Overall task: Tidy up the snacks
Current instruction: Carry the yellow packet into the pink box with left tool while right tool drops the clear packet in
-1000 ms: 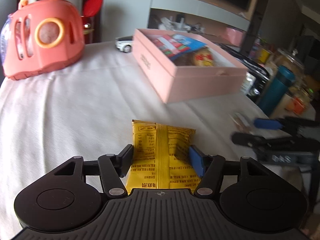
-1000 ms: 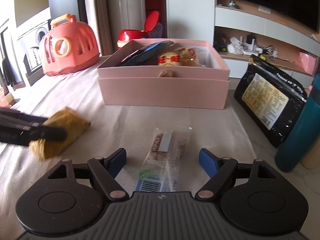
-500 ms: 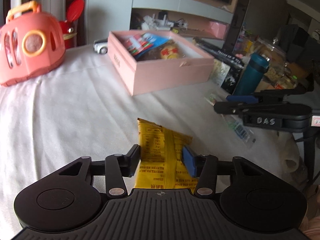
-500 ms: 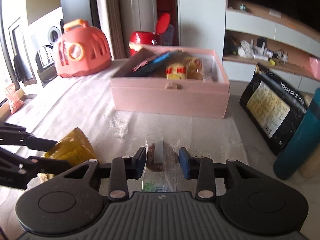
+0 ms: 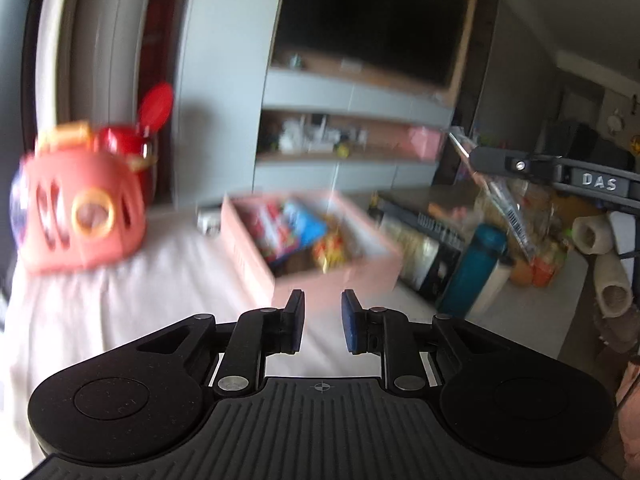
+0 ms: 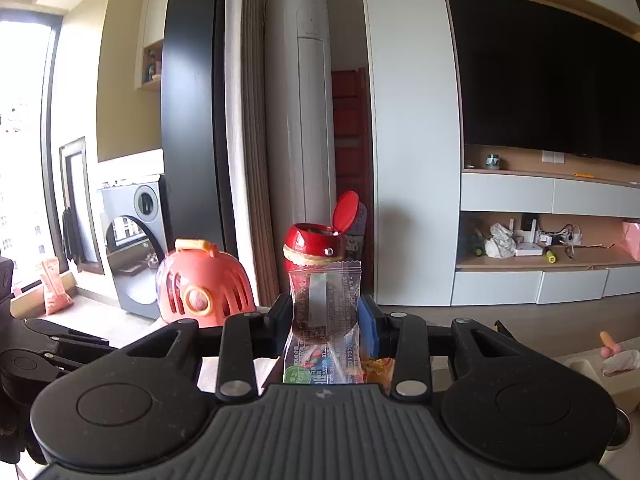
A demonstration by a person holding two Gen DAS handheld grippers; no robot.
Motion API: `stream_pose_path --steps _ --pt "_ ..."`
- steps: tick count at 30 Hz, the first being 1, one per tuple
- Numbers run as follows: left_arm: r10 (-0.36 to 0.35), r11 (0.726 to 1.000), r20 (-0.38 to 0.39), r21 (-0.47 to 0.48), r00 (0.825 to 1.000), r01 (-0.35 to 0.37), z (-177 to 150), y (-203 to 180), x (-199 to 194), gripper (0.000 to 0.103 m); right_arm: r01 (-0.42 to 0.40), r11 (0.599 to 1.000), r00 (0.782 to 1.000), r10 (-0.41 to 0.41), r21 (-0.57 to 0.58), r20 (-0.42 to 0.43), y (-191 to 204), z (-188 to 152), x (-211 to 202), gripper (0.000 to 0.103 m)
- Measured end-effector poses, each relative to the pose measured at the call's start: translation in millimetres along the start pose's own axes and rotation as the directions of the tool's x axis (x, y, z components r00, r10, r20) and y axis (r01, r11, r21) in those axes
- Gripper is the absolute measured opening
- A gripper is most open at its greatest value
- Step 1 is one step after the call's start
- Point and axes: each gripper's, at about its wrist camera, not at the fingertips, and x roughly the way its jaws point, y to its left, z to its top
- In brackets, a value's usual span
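My right gripper is shut on a clear snack packet and holds it upright, lifted high; the packet also shows hanging from that gripper in the left wrist view. My left gripper has its jaws narrowly apart with nothing visible between them; the yellow packet is out of sight. The pink box with several snacks inside sits on the white cloth just beyond the left gripper. The left wrist view is motion-blurred.
A coral toy carrier stands at the cloth's far left, a red lidded jar behind it. A black bag and a teal bottle stand right of the box. The left gripper's body is at the right wrist view's left edge.
Both grippers rose. The right one lifted the clear packet off the cloth. The yellow packet is no longer between the left jaws, which stand closer together.
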Motion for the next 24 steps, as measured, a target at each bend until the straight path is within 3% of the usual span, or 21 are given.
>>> stream_pose_path --steps 4,8,12,14,15,19,22,24 --pt "-0.063 0.995 -0.143 -0.091 0.988 0.050 -33 22 31 0.024 -0.015 0.998 0.987 0.024 0.056 -0.157 -3 -41 28 0.035" --pt "-0.098 0.981 -0.196 -0.185 0.976 0.062 -56 41 52 0.024 0.023 0.997 0.945 0.004 0.077 -0.326 -3 -94 59 0.035" --pt "-0.135 0.971 -0.204 -0.221 0.970 0.089 -64 54 59 0.024 0.047 0.998 0.917 -0.059 -0.042 -0.394 10 -125 77 0.038" --pt "-0.145 0.970 -0.210 -0.224 0.967 0.097 -67 58 60 0.024 0.038 0.993 0.918 -0.079 -0.114 -0.390 20 -130 76 0.048" --pt "-0.151 0.968 -0.211 -0.231 0.966 0.101 -68 60 61 0.024 0.023 0.992 0.922 -0.070 -0.127 -0.381 23 -129 74 0.054" --pt "-0.189 0.948 -0.205 -0.292 0.960 0.124 -74 72 65 0.025 -0.069 0.997 0.922 0.052 -0.030 -0.384 24 -127 64 0.054" --pt "-0.263 0.912 -0.202 -0.372 0.944 0.174 -80 79 74 0.026 -0.147 0.986 0.881 0.166 0.077 -0.443 29 -134 71 0.050" --pt "-0.335 0.869 -0.196 -0.442 0.922 0.222 -86 83 81 0.024 -0.156 0.985 0.862 0.173 0.076 -0.476 36 -143 76 0.040"
